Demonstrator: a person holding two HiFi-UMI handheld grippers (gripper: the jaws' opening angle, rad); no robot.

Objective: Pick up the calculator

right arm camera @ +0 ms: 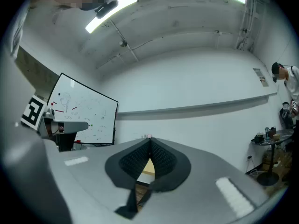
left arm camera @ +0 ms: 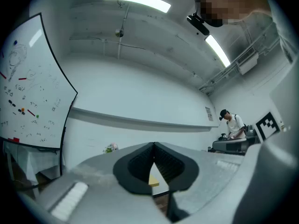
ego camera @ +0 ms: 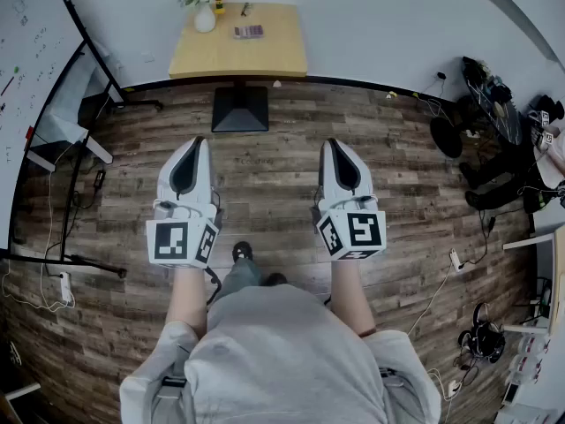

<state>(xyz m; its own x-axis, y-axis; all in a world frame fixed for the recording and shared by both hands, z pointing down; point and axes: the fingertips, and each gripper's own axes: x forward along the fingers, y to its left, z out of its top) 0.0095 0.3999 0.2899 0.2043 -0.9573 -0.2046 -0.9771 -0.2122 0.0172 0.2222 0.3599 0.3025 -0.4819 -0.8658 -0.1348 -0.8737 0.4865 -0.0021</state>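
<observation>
Left jaws: seen pressed together tip to tip on the left gripper (left arm camera: 153, 146), nothing caught between the pads.
Right jaws: likewise closed on the right gripper (right arm camera: 150, 141), empty.
Hold: both grippers are carried side by side, pointed at the table (ego camera: 238, 63) but well short of it, over the wood floor (ego camera: 265, 162). This is judged a ready stance before any approach.
Calculator (ego camera: 249, 32): lying flat on the table, near its middle, just right of the vase of flowers (ego camera: 205, 9). It is untouched and far from both grippers.
Next need: the table must be approached and one pair of jaws opened, it is judged.
Head view only: the calculator and the whole tabletop are shown.
Gripper views only: of the table, just a yellow sliver is glimpsed below the closed pads. The whiteboard (left arm camera: 28, 92) left of the table is seen face-on, and a person (left arm camera: 232, 124) off to the table's right.
</observation>
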